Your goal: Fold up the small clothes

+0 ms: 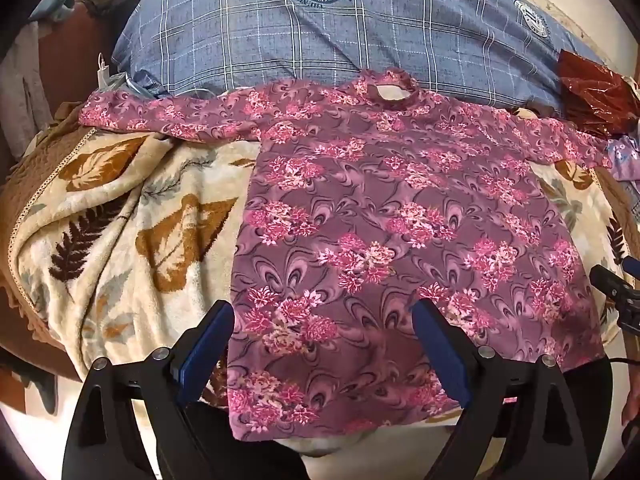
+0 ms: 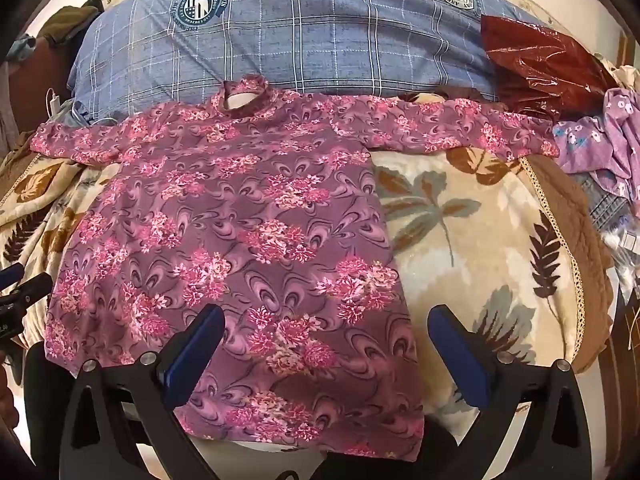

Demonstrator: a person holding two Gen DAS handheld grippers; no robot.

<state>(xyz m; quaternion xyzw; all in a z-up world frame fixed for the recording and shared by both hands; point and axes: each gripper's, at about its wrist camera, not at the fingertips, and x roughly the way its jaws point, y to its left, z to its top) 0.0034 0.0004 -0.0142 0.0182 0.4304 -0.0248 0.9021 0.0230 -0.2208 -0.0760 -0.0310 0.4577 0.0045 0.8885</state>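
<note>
So both grippers are hovering at the near hem of the floral top, jaws spread wide and holding nothing. The left gripper has its left finger just past the shirt's left edge, over the leaf-print blanket, with the right finger over the fabric. The right gripper mirrors that: left finger over the cloth, right finger past the right edge over bare blanket, so there's open blanket outside each one. The top is mauve with pink flower clusters, lying flat and face up, both long sleeves stretched straight out sideways, collar at the far end touching the blue plaid pillow. Beyond the right sleeve there's a crinkly red plastic bag; can't see what's in it. A lilac flowered garment is bunched beside it.
</note>
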